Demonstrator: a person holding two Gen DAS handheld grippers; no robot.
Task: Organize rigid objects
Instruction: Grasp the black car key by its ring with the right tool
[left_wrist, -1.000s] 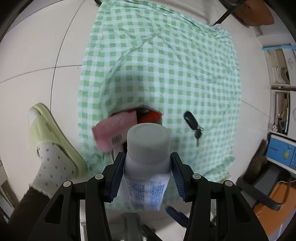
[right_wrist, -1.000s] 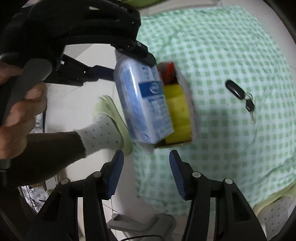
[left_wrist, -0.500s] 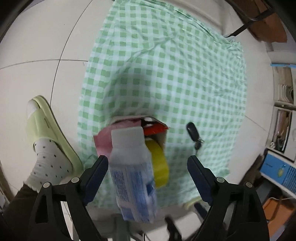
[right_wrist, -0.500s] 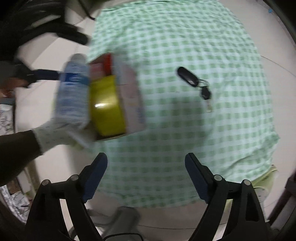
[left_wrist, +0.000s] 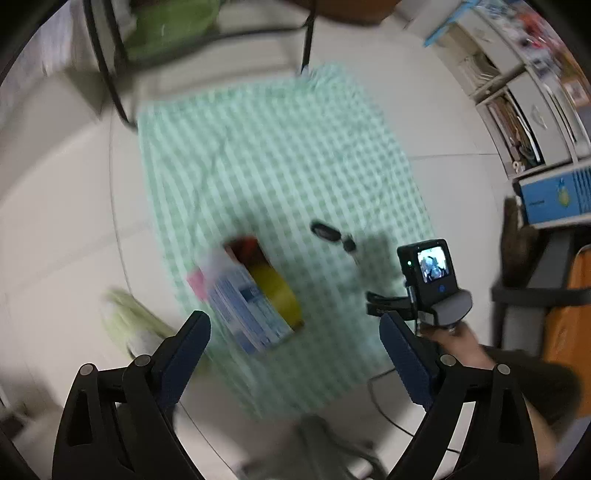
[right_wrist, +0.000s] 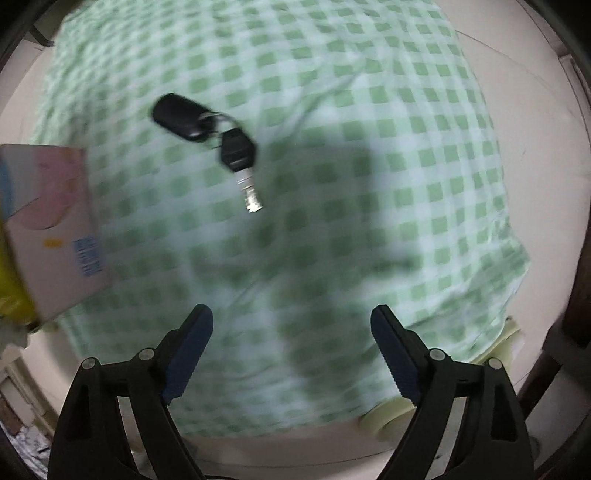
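Observation:
A white bottle with a blue label (left_wrist: 243, 306) lies slanted in an open cardboard box (right_wrist: 55, 221) on the green checked cloth (left_wrist: 266, 155), beside a yellow tape roll (left_wrist: 280, 291) and a red item. My left gripper (left_wrist: 293, 325) hangs high above the box, its jaws opening with nothing between them. A black key fob with a key (right_wrist: 207, 125) lies on the cloth to the right of the box. My right gripper (right_wrist: 291, 314) hovers low over the cloth, open and empty, with the keys ahead and to the left. In the blurred left wrist view, a hand holds the right gripper (left_wrist: 371, 304) over the cloth's right edge.
The cloth lies on a pale tiled floor (left_wrist: 66, 206). A green slipper (left_wrist: 129, 317) rests at its left edge and another (right_wrist: 391, 410) at its near edge. Black chair legs (left_wrist: 110, 74) stand at the far end. Shelves and a blue box (left_wrist: 554, 195) line the right side.
The left gripper opened and let go of the bottle, which dropped into the box, then the gripper rose and rolled. The right gripper opened wide, swung right and sank toward the keys.

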